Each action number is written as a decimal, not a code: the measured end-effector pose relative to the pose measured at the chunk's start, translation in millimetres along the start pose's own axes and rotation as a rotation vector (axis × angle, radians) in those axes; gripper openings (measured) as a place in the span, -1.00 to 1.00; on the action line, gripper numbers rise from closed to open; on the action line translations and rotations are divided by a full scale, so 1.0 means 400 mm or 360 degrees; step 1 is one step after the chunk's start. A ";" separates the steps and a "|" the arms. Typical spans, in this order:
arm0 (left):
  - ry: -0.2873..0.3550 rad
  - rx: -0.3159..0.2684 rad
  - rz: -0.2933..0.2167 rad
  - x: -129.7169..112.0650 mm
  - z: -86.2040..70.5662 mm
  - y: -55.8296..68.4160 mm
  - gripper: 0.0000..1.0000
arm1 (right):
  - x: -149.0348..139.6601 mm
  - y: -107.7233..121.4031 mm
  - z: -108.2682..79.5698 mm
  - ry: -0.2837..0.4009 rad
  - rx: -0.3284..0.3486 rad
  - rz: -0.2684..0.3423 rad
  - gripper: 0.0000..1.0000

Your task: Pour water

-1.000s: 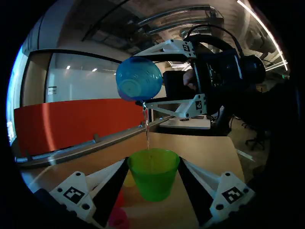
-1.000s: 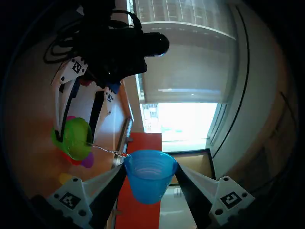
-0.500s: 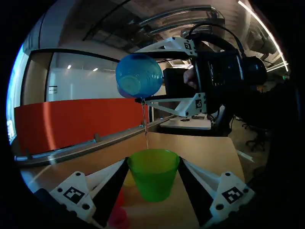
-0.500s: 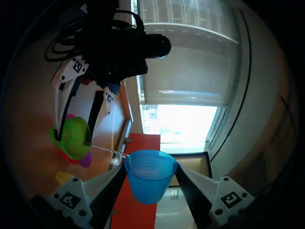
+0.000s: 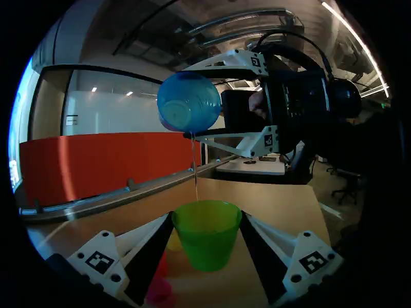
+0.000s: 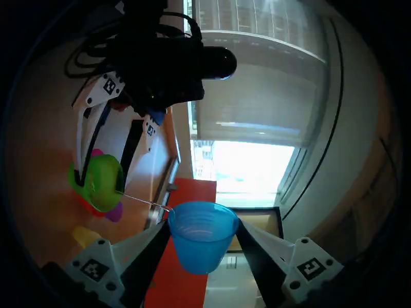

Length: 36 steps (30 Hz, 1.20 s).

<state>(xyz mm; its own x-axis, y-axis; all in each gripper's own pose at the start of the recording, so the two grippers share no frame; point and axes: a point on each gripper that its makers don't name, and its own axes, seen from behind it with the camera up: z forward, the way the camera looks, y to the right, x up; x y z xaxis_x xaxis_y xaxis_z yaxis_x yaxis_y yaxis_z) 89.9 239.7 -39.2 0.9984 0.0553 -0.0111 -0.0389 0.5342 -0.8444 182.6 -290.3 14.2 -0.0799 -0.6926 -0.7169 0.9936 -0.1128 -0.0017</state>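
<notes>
The left gripper (image 5: 206, 219) clasps the green cup (image 5: 207, 244) upright at the desk (image 5: 280, 200), with a pink cup (image 5: 159, 293) and a yellow cup (image 5: 174, 241) near. Above, the right gripper (image 6: 203, 224), turned sideways, grasps the tipped blue cup (image 6: 201, 246). Thin water (image 5: 194, 169) falls into the green cup.

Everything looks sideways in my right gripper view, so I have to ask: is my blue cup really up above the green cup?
Observer: Yes. In the left gripper view the blue cup hangs tipped, directly above the green cup.
Operator: Is the water going in?
Observer: A thin stream drops straight down from the blue cup's rim into the green cup's mouth.
Operator: Is the green cup standing straight?
Observer: Yes, it sits upright between the fingers of the left gripper, over a wooden table.
</notes>
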 end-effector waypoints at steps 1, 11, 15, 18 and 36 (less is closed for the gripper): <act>0.0001 0.0000 0.0000 0.000 0.000 -0.001 0.80 | 0.000 0.000 0.000 0.0000 0.0000 -0.0007 0.85; -0.0001 0.0001 -0.0004 -0.002 0.003 -0.007 0.80 | 0.003 -0.003 0.001 0.0005 0.0009 -0.0043 0.85; 0.0000 -0.0002 -0.0004 -0.001 0.004 -0.006 0.80 | 0.002 0.001 0.002 0.0007 0.0005 -0.0049 0.84; 0.0001 0.0002 -0.0011 -0.001 0.003 -0.008 0.80 | 0.002 0.002 0.004 0.0010 0.0000 -0.0051 0.84; 0.0003 0.0018 -0.0027 0.007 -0.005 -0.021 0.79 | 0.006 -0.002 0.000 0.0026 0.0007 0.0171 0.84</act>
<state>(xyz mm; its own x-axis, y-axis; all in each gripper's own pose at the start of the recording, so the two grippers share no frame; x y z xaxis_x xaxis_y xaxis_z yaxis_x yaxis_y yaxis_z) 93.2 233.8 -33.0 0.9990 0.0442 0.0024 -0.0221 0.5446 -0.8384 181.4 -291.9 12.6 0.0282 -0.6893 -0.7239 0.9960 -0.0417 0.0784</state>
